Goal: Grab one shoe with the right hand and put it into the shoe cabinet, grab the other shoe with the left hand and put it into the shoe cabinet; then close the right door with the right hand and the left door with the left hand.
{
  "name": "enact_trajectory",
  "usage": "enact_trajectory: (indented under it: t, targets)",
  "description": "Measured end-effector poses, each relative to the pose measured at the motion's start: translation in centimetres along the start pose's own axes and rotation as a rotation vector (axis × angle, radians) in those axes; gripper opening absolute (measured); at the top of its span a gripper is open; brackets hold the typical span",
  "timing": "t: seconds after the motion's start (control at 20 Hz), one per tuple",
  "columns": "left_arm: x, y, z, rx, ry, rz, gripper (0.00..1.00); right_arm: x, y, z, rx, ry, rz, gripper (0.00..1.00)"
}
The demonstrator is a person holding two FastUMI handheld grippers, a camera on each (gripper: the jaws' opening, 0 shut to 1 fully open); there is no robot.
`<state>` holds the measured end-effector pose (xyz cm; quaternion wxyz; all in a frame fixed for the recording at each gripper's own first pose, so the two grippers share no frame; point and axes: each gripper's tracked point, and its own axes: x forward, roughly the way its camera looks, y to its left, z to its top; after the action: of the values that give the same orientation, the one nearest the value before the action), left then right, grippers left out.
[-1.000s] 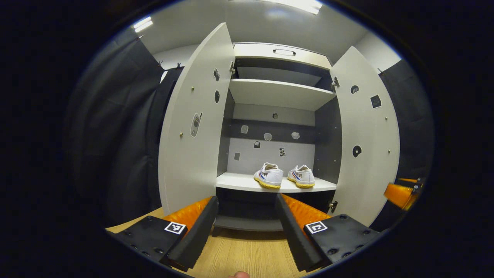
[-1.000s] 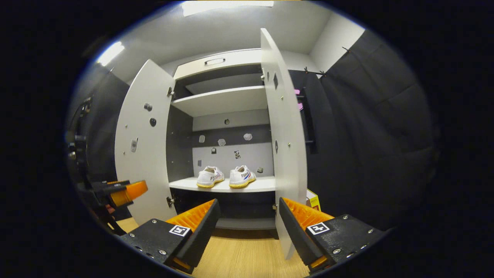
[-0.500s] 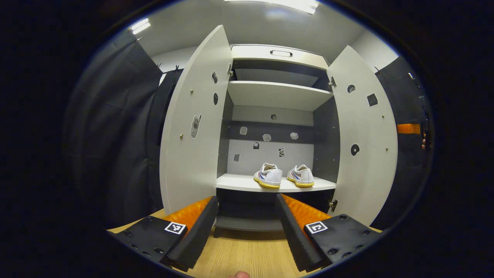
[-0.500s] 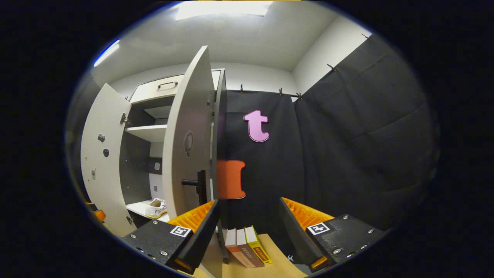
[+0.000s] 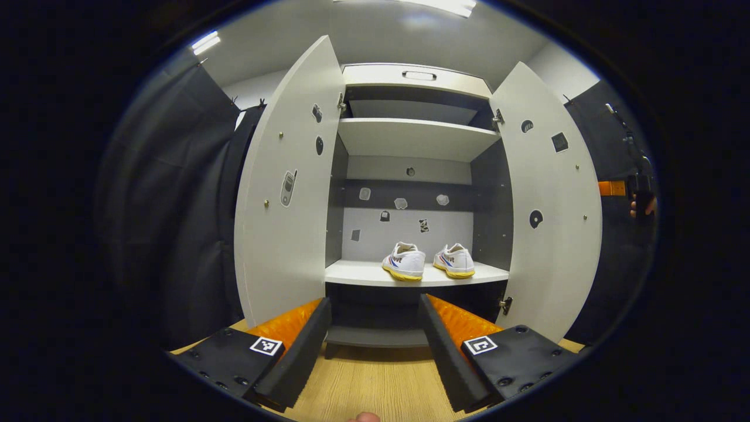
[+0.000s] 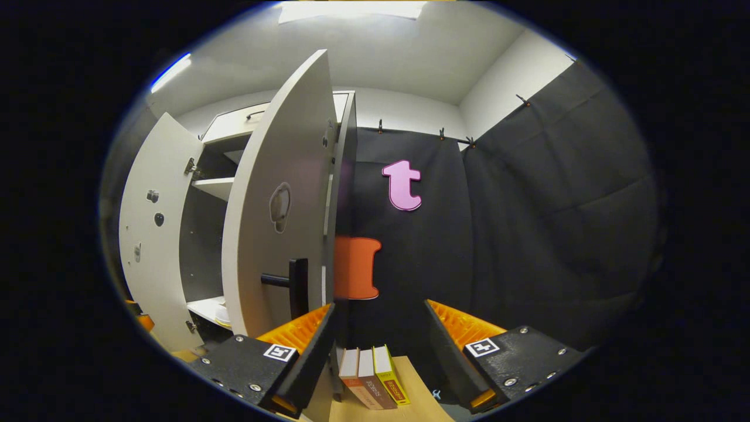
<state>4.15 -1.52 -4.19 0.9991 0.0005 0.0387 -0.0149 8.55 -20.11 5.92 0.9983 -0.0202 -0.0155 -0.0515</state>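
Two white shoes with yellow soles, one on the left [image 5: 404, 262] and one on the right [image 5: 454, 261], stand side by side on the cabinet's lower shelf [image 5: 363, 273]. Both doors stand open, the left door [image 5: 281, 193] and the right door [image 5: 551, 205]. My left gripper [image 5: 375, 346] is open and empty, low in front of the cabinet. In the right gripper view, my right gripper [image 6: 378, 351] is open and empty beside the right door's outer face [image 6: 275, 193], close to its black handle [image 6: 291, 281]. The right gripper [image 5: 615, 188] and a hand also appear beyond the right door.
Three books [image 6: 372, 375] stand on the wooden floor [image 5: 369, 387] against the black cloth, right of the cabinet. An upper shelf [image 5: 410, 138] and a top drawer [image 5: 416, 76] sit above the shoes. The left door's inner face [image 6: 152, 234] lies at the far left.
My right gripper has swung right, around to the outside of the right door, and come nearer its handle. The left gripper has hardly moved. Both shoes stay on the shelf.
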Motion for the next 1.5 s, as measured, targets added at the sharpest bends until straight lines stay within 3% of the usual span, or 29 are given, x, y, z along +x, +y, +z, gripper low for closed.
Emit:
enact_trajectory:
  t: [0.25, 0.6, 1.05, 1.1, 1.15, 1.45, 1.5]
  targets:
    - [0.1, 0.2, -0.1, 0.0, 0.001, -0.001, 0.99, -0.3, 1.8, 0.1, -0.018, 0.001, 0.015, 0.88]
    - [-0.1, 0.7, -0.4, 0.007, 0.005, -0.006, 0.97, -0.3, 8.3, 0.0, 0.001, 0.002, 0.132, 0.88]
    - [0.3, 3.1, -1.3, 0.015, 0.018, 0.022, 0.99, 0.7, 12.3, -0.1, 0.011, 0.003, 0.226, 0.87]
    - [0.4, 3.4, -1.2, 0.015, 0.018, 0.025, 0.97, 0.8, 12.6, -0.2, 0.02, 0.003, 0.242, 0.95]
    - [0.4, 3.6, -1.3, 0.015, 0.019, 0.028, 0.96, 0.8, 12.7, -0.4, 0.028, 0.007, 0.26, 0.88]
    - [0.3, 5.2, -1.9, 0.012, 0.031, 0.057, 0.99, 0.2, 14.9, -1.1, 0.061, 0.025, 0.343, 0.91]
    - [0.2, 5.4, -1.9, 0.012, 0.032, 0.06, 0.99, 0.3, 15.3, -1.2, 0.064, 0.024, 0.355, 0.96]
